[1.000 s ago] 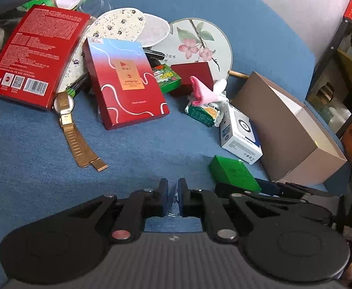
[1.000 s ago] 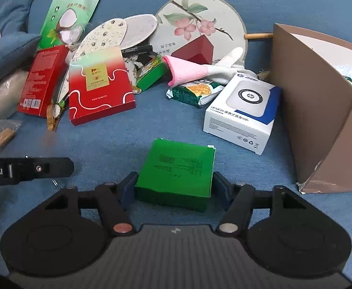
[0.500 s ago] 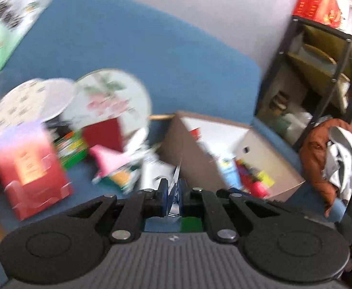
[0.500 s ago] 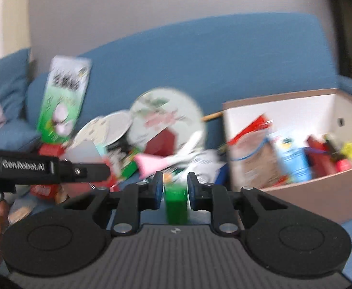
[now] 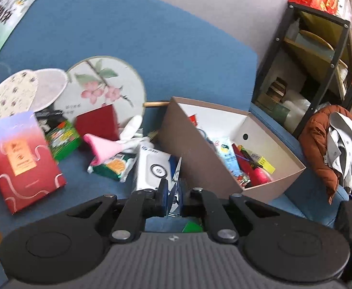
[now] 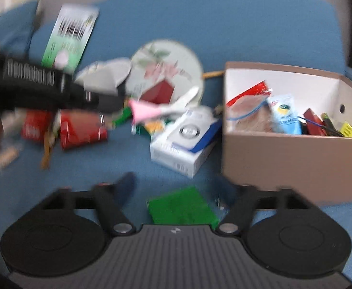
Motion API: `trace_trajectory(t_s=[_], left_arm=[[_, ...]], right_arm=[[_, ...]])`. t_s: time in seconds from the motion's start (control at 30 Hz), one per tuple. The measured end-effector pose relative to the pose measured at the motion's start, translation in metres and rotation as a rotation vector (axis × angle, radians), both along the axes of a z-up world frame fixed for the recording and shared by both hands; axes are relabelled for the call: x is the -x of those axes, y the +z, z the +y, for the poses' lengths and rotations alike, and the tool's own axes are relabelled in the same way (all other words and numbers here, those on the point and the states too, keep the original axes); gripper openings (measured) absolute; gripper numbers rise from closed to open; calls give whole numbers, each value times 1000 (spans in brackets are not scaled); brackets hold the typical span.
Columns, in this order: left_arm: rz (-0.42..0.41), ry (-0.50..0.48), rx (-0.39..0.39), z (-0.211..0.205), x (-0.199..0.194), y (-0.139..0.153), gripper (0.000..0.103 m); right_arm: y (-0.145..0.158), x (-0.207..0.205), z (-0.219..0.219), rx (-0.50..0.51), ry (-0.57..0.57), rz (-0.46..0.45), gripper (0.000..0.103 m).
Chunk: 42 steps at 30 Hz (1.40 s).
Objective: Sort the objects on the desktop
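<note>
The right gripper hangs low over the blue sofa seat with its fingers spread wide. The green box lies between them on the cushion, not touched by either finger as far as the blur allows to see. The cardboard box, already partly filled, stands just beside on the right. The left gripper has its fingers nearly pressed together, pinching a thin transparent thing that I cannot identify. I judge the step in hand is picking up the green box. Next, the right fingers must close on its sides, then lift it over the carton wall.
</note>
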<state>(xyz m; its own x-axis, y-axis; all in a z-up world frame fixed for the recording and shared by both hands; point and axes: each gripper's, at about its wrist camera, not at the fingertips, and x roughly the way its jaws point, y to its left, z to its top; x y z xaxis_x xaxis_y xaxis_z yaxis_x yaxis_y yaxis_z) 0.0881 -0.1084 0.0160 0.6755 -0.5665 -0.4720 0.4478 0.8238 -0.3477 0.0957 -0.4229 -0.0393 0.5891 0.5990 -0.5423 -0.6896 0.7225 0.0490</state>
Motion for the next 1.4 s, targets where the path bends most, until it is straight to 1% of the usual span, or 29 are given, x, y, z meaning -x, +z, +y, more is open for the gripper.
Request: trace_trajectory(t_s=[0.07, 0.1, 0.23, 0.3, 0.33, 0.37, 0.4, 0.53, 0.63, 0.7, 0.8, 0.87, 0.93, 0.97, 1.03, 1.13, 1.2, 1.33, 1.4], left_arm=[[7, 10, 6, 5, 0, -1, 6], [10, 14, 11, 7, 0, -1, 6], [12, 13, 14, 8, 1, -1, 6], [13, 9, 15, 6, 2, -1, 6], [13, 5, 15, 5, 2, 0, 6], [12, 2, 13, 4, 2, 0, 6], [11, 0, 11, 3, 3, 1, 6], [-1, -15, -2, -4, 5, 7, 6], [-20, -31, -8, -10, 3, 16, 6], [-38, -45, -15, -18, -2, 25, 6], [-75, -77, -19, -35, -7, 39, 6], [-95, -105, -20, -50, -10, 46, 6], [-96, -142, -17, -70, -16, 50, 6], [-90, -157, -18, -80, -20, 51, 6], [-74, -178, -18, -103, -30, 51, 6], [-37, -204, -5, -134, -48, 46, 6], [1, -220, -4, -155, -63, 39, 6], [48, -228, -32, -194, -90, 22, 6], [68, -222, -38, -211, -102, 15, 6]], right_arm=[[-7, 2, 9, 60, 21, -23, 84], [-12, 2, 12, 82, 32, -20, 84], [-33, -9, 18, 139, 56, 53, 82], [-41, -12, 21, 159, 51, 65, 81], [-43, -14, 20, 147, 51, 76, 80], [-43, -16, 18, 123, 50, 97, 73], [-41, -17, 16, 110, 49, 107, 71], [-37, -13, 10, 82, 46, 124, 67], [-17, -2, 3, 3, 56, 100, 67], [7, 4, -8, -90, 65, 81, 67], [46, 6, -29, -183, 41, -7, 67], [69, 0, -45, -220, -1, -67, 67], [84, -12, -58, -214, -55, -112, 67], [89, -22, -64, -194, -98, -129, 67], [95, -47, -76, -161, -169, -121, 67], [91, -100, -96, -125, -271, -21, 67], [85, -130, -106, -79, -328, 19, 67], [70, -184, -121, 8, -402, 138, 67], [66, -204, -126, 43, -419, 176, 67]])
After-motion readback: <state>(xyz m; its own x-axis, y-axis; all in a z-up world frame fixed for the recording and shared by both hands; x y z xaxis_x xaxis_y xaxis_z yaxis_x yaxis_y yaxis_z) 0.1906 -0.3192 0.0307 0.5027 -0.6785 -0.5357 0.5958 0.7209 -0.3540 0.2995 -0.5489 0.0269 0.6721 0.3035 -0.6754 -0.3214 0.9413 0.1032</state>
